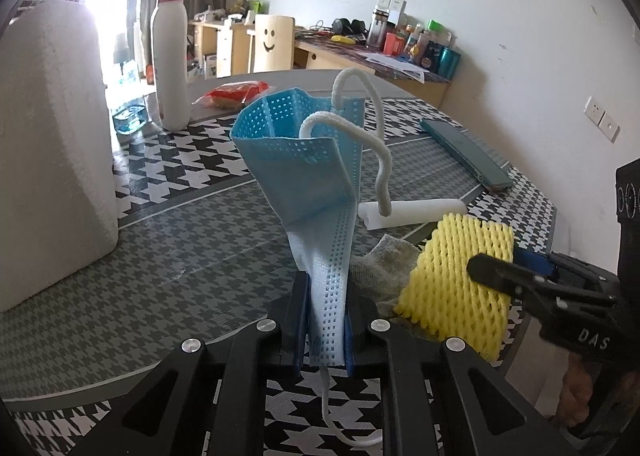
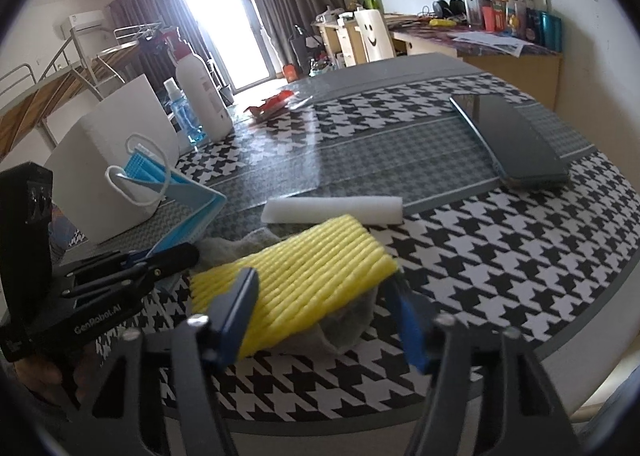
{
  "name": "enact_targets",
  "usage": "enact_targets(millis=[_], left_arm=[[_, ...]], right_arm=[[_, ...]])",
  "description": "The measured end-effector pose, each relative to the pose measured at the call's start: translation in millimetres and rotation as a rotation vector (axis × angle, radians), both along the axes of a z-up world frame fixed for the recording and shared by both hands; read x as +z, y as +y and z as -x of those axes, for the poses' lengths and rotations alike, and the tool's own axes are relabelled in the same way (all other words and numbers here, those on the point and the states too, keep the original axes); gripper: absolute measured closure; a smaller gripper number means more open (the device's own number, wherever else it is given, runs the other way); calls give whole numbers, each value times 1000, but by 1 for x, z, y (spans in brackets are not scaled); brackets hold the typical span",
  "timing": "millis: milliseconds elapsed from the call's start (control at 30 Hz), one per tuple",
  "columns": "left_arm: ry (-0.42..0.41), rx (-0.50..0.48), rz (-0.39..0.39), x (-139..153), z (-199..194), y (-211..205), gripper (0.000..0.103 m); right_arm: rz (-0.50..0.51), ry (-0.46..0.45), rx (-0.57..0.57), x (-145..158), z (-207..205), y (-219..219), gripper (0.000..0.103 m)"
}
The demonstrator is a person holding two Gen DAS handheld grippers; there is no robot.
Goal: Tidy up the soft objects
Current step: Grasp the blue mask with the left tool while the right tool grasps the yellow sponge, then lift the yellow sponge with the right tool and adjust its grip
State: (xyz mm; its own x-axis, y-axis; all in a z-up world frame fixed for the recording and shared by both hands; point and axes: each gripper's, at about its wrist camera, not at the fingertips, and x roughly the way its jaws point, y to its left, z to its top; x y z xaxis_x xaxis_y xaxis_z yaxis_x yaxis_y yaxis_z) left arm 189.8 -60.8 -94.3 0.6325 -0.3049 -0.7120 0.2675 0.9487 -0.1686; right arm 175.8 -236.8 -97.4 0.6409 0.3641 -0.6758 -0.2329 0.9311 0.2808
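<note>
Black "GenRobot.AI" left gripper clamped on mask; right gripper, "DAS"-marked, half-open astride foam net.

The face mask is thin, perforated nonwoven cloth; the yellow foam net is ribbed; the bench cover is glossy.

The houndstooth-clothed table carries a white foam roll, phone, lotion bottle and white box.

Both wrist views overlap, table-close.
</note>
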Motion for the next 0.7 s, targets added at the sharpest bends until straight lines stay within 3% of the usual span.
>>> enact_targets(millis=[200, 333, 700], left_arm=[[-17, -5, 3, 4, 0, -2, 88], [-35, 6, -4, 8, 2, 0, 88], [-44, -9, -16, 14, 10, -2, 88]], right_arm=[[-1, -31, -33, 7, 3, -5, 80], [13, -48, -56, 10, 6, -9, 84], [57, -135, -74, 29, 17, -9, 85]])
